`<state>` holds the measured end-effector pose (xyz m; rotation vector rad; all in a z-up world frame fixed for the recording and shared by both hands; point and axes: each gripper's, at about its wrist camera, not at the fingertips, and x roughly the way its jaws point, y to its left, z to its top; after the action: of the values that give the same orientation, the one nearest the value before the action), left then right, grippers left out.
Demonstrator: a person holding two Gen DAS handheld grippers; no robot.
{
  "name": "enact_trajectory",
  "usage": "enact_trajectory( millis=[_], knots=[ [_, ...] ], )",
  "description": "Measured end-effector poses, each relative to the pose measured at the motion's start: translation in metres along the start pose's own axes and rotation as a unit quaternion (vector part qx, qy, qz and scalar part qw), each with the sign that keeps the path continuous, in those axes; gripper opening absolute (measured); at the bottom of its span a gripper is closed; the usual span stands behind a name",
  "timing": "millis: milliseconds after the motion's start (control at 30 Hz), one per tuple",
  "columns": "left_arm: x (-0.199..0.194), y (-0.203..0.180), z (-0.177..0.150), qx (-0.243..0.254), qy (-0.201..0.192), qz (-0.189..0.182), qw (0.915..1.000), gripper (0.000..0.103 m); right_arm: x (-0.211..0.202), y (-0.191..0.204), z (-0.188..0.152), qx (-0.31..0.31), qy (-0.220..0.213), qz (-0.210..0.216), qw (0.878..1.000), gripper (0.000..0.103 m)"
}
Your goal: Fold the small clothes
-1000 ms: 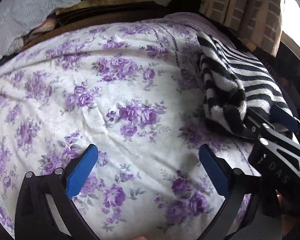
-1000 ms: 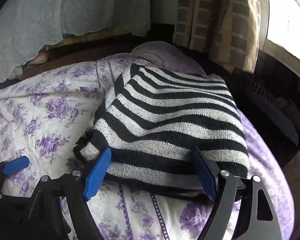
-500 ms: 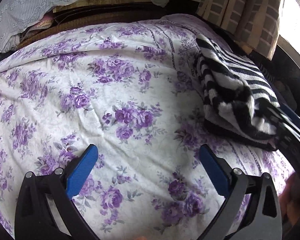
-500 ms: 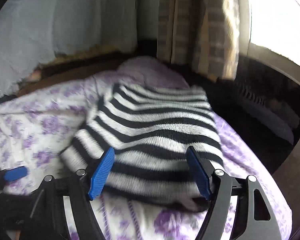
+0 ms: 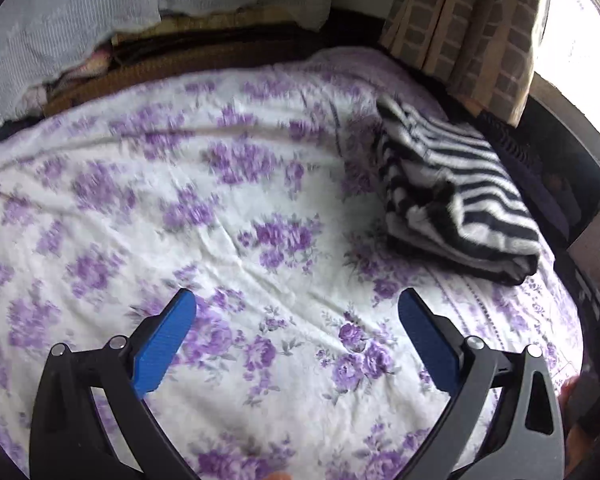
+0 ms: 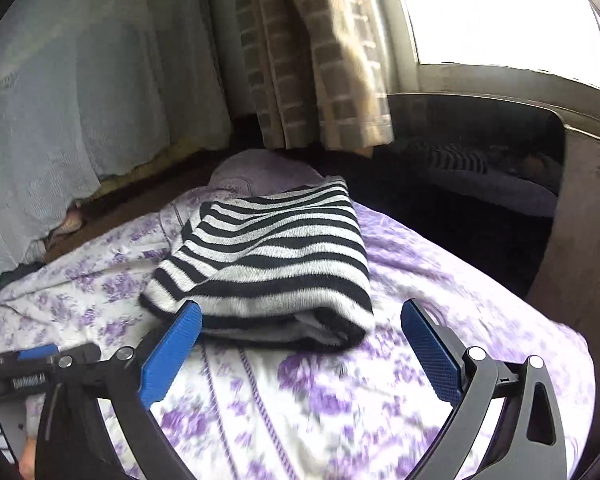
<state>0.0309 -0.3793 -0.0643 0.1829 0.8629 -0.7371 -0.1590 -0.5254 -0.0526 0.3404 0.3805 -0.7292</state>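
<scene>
Neatly folded striped sweater [image 6: 276, 264] lies between both spread, empty claws.

One piece of lettering shows: small pale print along the black body of the left gripper [image 6: 40, 364], seen at the lower left edge of the right wrist view. It is blurred and too small to read with any certainty. Nothing legible stands on the striped sweater [image 6: 268, 264], the floral bedsheet [image 5: 220, 208] or the checked curtain [image 6: 320, 60]
</scene>
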Motion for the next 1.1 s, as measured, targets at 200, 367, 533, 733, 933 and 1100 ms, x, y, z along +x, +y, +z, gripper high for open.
enact_trajectory(
  millis=[200, 367, 533, 733, 933, 1100],
  knots=[
    [-0.048, -0.021, -0.003, 0.057, -0.046, -0.001, 0.9973, 0.099, 0.000, -0.004, -0.031, 0.022, 0.060, -0.064, 0.996, 0.100],
    [-0.082, -0.038, -0.009, 0.083, -0.084, -0.018, 0.9928, 0.099, -0.044, 0.002, -0.034, 0.027, -0.038, -0.089, 0.995, 0.100],
    [-0.094, -0.058, -0.011, 0.111, -0.094, 0.009, 0.9893, 0.099, -0.045, 0.009, -0.009, -0.018, 0.041, -0.021, 0.999, 0.100],
    [-0.090, -0.079, 0.000, 0.082, -0.044, 0.034, 0.9951, 0.099, -0.064, -0.008, -0.004, 0.031, 0.103, -0.029, 0.994, 0.100],
    [-0.102, -0.081, -0.021, 0.073, -0.045, 0.067, 0.9940, 0.099, -0.092, -0.001, -0.018, -0.026, 0.091, -0.095, 0.991, 0.100],
    [-0.122, -0.077, -0.045, 0.076, -0.066, 0.056, 0.9933, 0.099, -0.119, 0.001, -0.015, -0.037, 0.073, -0.075, 0.994, 0.100]
  ],
)
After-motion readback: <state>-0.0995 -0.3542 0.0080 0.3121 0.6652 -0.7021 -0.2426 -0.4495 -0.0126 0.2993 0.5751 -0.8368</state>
